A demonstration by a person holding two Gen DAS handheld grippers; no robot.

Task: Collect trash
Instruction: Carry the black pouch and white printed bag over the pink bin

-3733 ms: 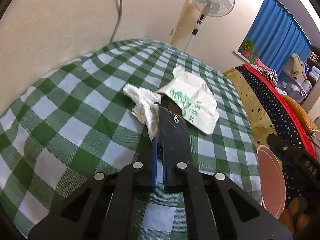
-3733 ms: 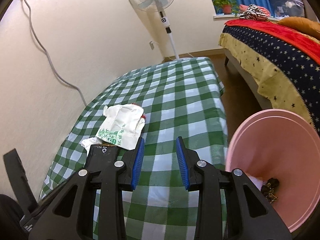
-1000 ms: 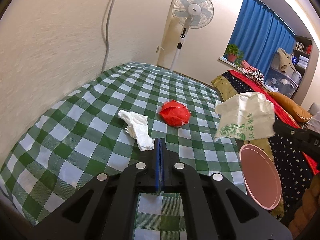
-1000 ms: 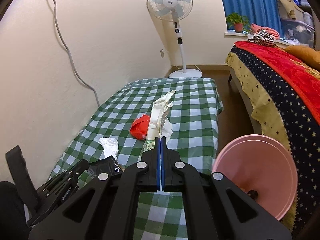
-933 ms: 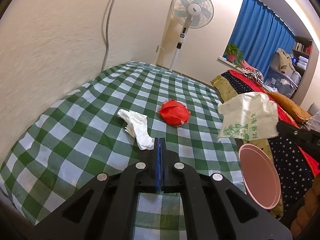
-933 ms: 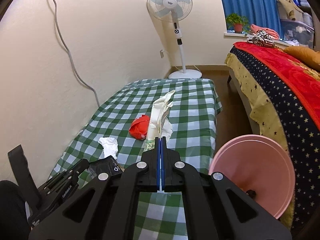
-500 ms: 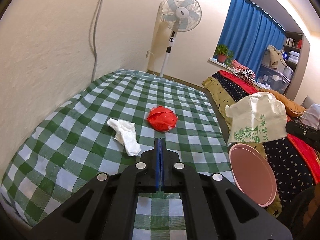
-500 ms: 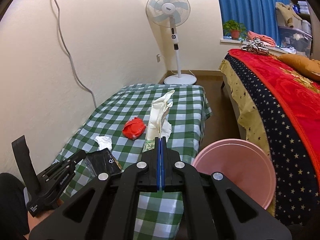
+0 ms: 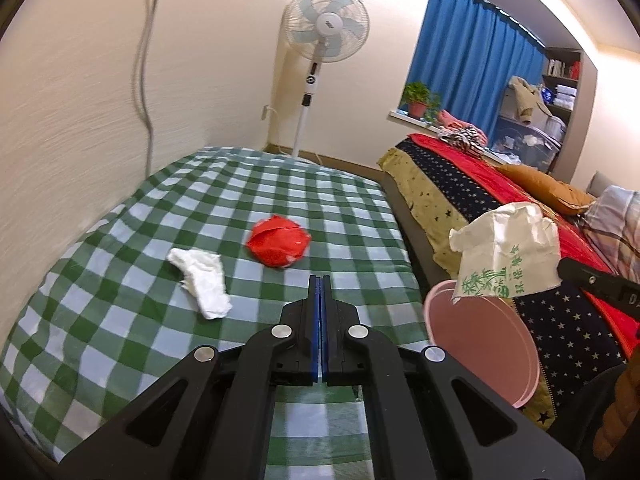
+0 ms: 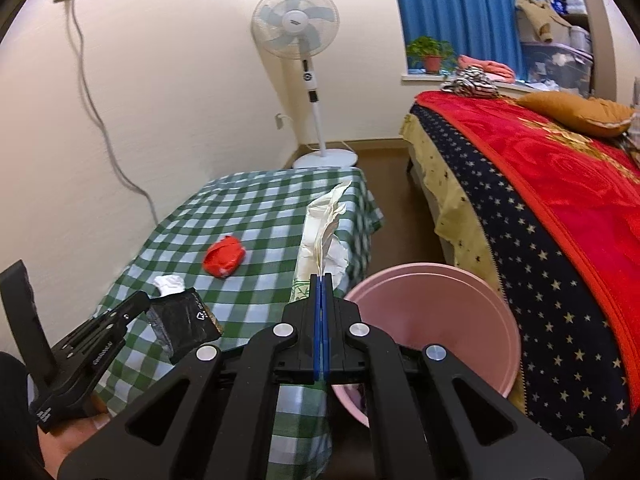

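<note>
Right gripper (image 10: 320,280): pinching the white paper bag (image 9: 507,254) above the pink bin (image 10: 432,312).
Left gripper (image 9: 320,280): jaws pressed together, nothing visible between them.

The green-and-white checked cloth-covered surface (image 9: 120,280) stood against the cream wall (image 9: 72,100) on its left. On it, a crumpled white tissue (image 9: 202,280) lay left of a crumpled red plastic wrapper (image 9: 278,246), the 2 apart. Behind the surface's far end stood a white pedestal fan (image 9: 325,36). Right of the surface, on the floor, sat a round pink plastic bin (image 10: 432,320), between the surface and a bed with a red-and-navy star-patterned blanket (image 10: 560,200). A white paper bag with green print (image 9: 506,256), pinched in the right gripper (image 10: 321,280), hung above the bin's near-left rim. The left gripper (image 9: 320,280) was over the surface's near edge.
</note>
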